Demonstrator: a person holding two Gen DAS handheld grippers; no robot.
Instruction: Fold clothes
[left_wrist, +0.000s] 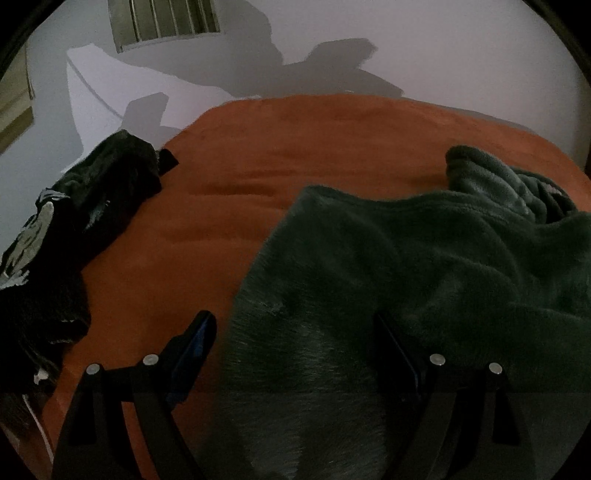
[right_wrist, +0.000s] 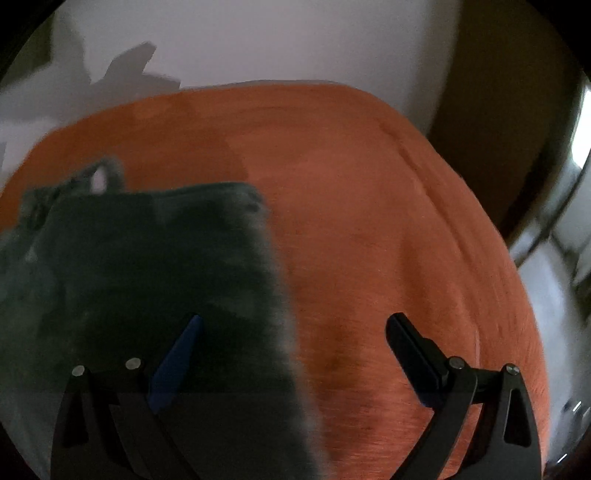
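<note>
Closest to me, the left gripper hangs with its jaws spread wide over the near edge of the dark green fleece garment, pinching nothing. The right gripper is spread too, straddling the fleece's right edge on the orange blanket. Farther left lies a black garment

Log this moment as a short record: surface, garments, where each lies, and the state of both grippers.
surface: orange blanket covering the bed
garment in work: dark green fleece garment, lying rumpled on the blanket
other clothes: black garment with a pale print, heaped at the blanket's left edge in the left wrist view
left gripper: open, above the fleece's near edge, nothing gripped
right gripper: open, straddling the fleece's side edge, nothing gripped
image quality: right wrist view blurred
fold: not yet visible
</note>
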